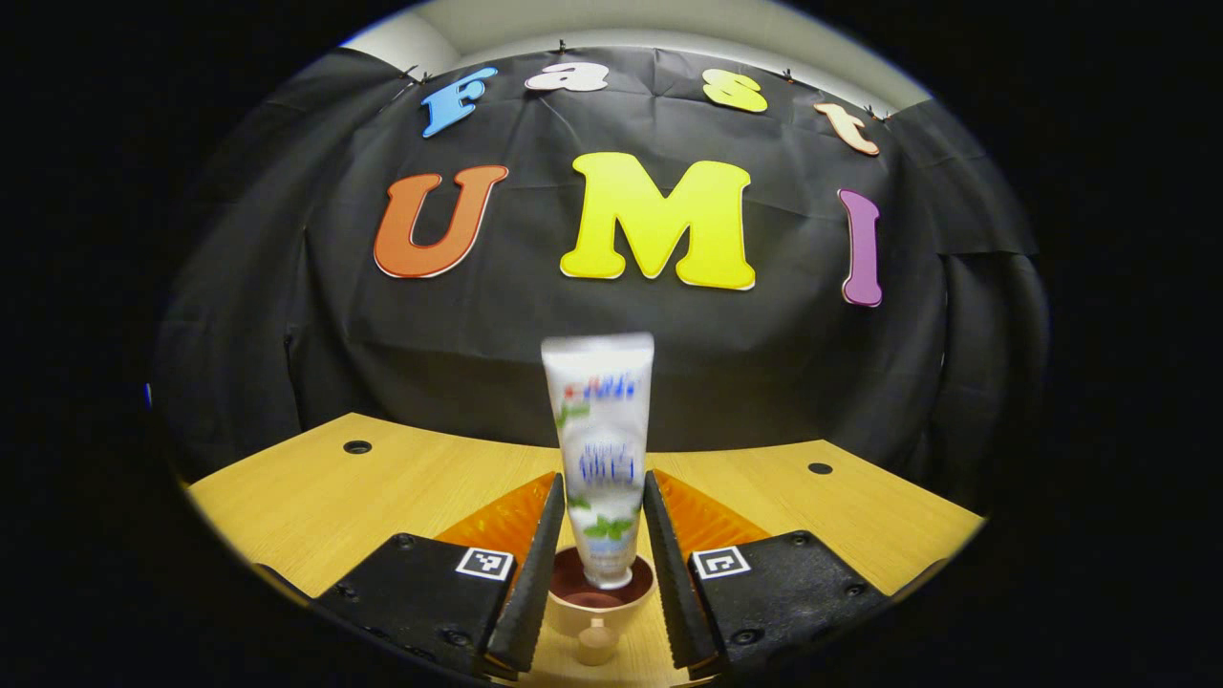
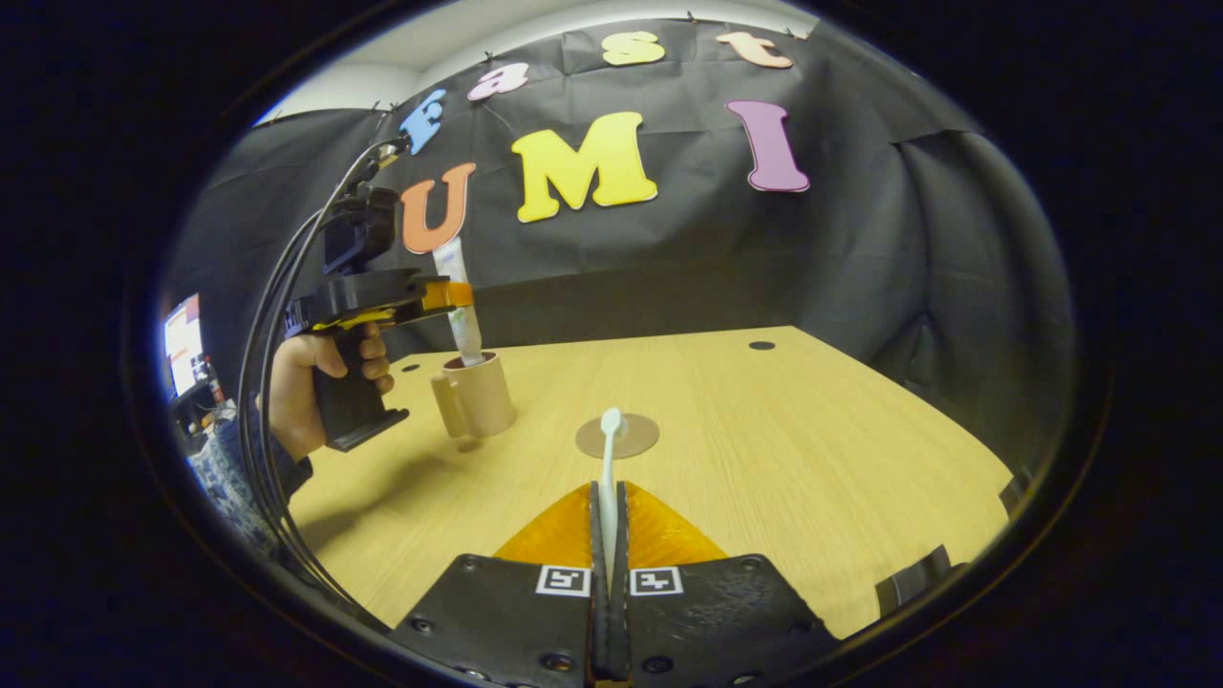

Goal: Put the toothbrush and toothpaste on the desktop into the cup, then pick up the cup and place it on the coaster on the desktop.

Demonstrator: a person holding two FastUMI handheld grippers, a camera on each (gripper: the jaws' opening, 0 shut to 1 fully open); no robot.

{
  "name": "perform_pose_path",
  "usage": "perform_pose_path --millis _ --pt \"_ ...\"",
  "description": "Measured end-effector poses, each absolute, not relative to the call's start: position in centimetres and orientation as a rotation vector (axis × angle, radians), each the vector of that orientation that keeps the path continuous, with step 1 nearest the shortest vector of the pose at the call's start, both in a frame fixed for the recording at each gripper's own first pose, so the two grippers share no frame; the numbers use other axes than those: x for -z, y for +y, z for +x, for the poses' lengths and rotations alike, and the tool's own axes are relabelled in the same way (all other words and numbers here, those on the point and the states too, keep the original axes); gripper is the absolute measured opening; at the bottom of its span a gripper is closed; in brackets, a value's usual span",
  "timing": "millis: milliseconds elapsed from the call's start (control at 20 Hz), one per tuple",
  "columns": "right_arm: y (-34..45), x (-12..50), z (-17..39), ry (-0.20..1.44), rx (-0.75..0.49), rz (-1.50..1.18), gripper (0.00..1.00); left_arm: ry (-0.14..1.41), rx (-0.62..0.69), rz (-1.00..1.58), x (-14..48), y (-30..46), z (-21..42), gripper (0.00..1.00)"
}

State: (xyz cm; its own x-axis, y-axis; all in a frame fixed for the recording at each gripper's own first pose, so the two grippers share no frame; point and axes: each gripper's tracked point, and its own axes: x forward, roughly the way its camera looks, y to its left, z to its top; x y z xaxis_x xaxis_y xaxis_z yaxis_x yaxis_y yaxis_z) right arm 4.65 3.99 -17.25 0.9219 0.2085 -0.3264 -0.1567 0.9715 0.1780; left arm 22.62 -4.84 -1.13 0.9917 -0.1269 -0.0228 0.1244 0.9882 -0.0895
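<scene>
A white toothpaste tube (image 1: 602,449) stands upright with its cap end down inside the tan cup (image 1: 597,597). My left gripper (image 1: 603,478) is shut on the tube, one finger on each side. In the right gripper view that same gripper (image 2: 449,294) holds the tube (image 2: 468,339) over the cup (image 2: 482,397), whose handle points left. My right gripper (image 2: 609,487) is shut on a white toothbrush (image 2: 609,459). The brush points forward, with its head above the near edge of the round brown coaster (image 2: 635,441), to the right of the cup.
The light wooden desktop (image 2: 812,430) has small round holes near its back edge. A person's hand (image 2: 306,382) holds the left gripper's handle, with black cables trailing down. A lit screen (image 2: 182,339) sits off the table's left side. Black cloth walls close the back and right.
</scene>
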Motion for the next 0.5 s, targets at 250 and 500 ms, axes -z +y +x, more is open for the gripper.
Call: perform_pose_path --millis 250,500 --pt "4.1 16.9 4.9 0.344 -0.183 0.145 0.0 0.036 0.127 -0.052 0.7 -4.7 22.2 0.93" --pt "5.0 15.8 6.0 0.328 -0.186 0.135 0.0 -0.001 0.112 -0.057 -0.1 -2.9 21.7 0.98"
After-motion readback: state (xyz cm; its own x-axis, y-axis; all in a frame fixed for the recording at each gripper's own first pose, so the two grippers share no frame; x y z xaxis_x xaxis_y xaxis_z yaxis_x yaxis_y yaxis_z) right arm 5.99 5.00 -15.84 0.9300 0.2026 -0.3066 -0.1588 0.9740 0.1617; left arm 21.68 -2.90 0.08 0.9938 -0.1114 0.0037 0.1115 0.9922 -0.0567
